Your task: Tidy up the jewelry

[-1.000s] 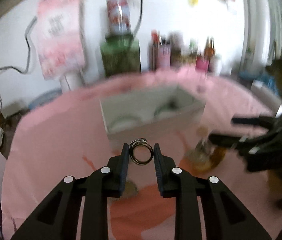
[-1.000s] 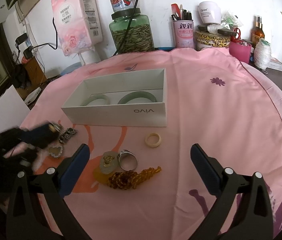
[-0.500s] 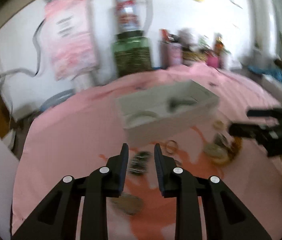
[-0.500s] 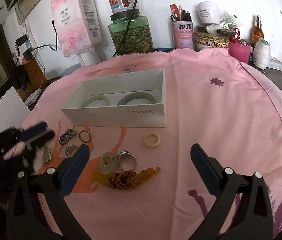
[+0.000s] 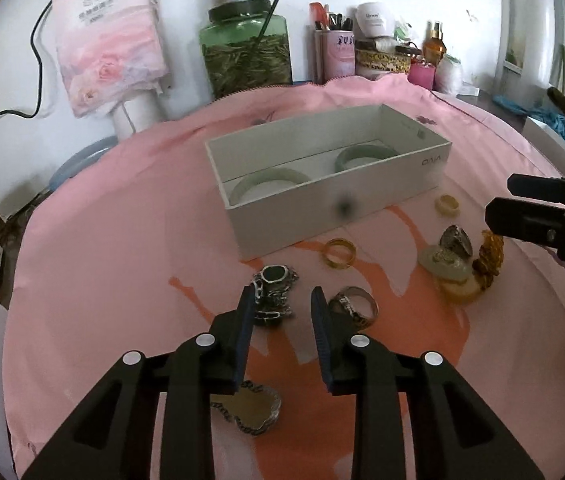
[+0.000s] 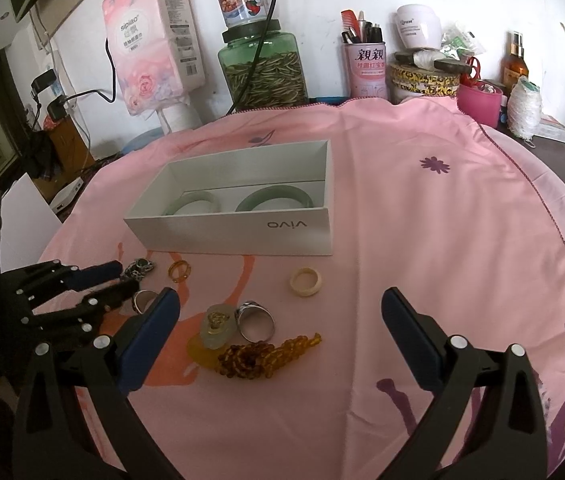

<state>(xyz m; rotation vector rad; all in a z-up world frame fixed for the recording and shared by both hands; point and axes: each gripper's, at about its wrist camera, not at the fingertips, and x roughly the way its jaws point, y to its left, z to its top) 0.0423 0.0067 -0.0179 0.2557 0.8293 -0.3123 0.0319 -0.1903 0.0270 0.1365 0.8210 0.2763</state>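
A white vivo box (image 6: pixel 238 230) sits on the pink cloth with two green bangles (image 6: pixel 275 200) inside; it also shows in the left wrist view (image 5: pixel 346 204). My left gripper (image 5: pixel 282 300) is open and empty, low over a dark silver chain piece (image 5: pixel 274 292), with a silver ring (image 5: pixel 356 304) just right of it. A gold ring (image 5: pixel 338 253), a cream ring (image 6: pixel 305 282), a silver ring (image 6: pixel 256 320), a pale pendant (image 6: pixel 216 324) and amber beads (image 6: pixel 266 354) lie loose. My right gripper (image 6: pixel 280 320) is wide open and empty above them.
A heart-shaped silver pendant (image 5: pixel 248 408) lies under my left gripper. A green jar (image 6: pixel 264 68), tissue pack (image 6: pixel 154 40), pink pen cup (image 6: pixel 366 66) and small pots line the back wall. The round table's edge curves away at right (image 6: pixel 554 216).
My left gripper held a ring up a second ago; the ring is out of it now and the gripper has dropped low over the chain piece. The right gripper has stayed still.
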